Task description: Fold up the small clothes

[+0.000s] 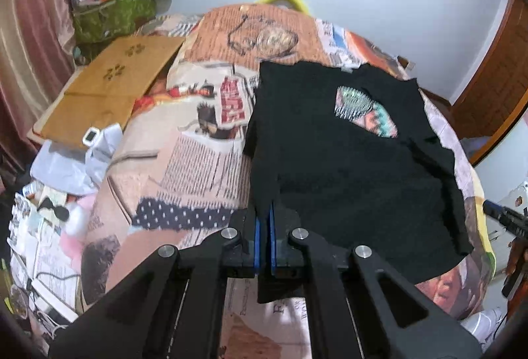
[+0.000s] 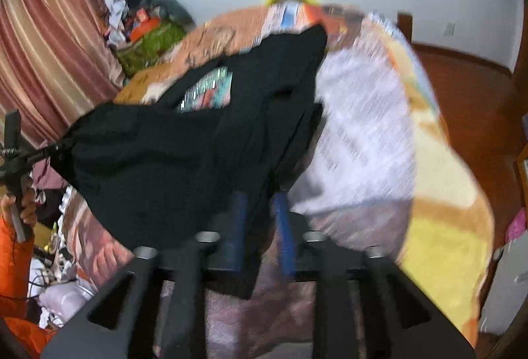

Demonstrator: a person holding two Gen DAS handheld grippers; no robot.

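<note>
A small black T-shirt with a colourful chest print lies spread on the bed, its near hem lifted. My left gripper is shut on the shirt's near left hem corner, cloth pinched between the blue pads. In the right wrist view the same shirt hangs stretched and blurred. My right gripper has the near right hem between its blue pads, which stand a little apart around the cloth. The left gripper shows at the far left of that view, holding the other corner.
The bed has a newspaper-print cover. A brown cardboard sheet lies at the left, a green bag of clutter behind it. Loose items crowd the left floor. A wooden door stands at the right.
</note>
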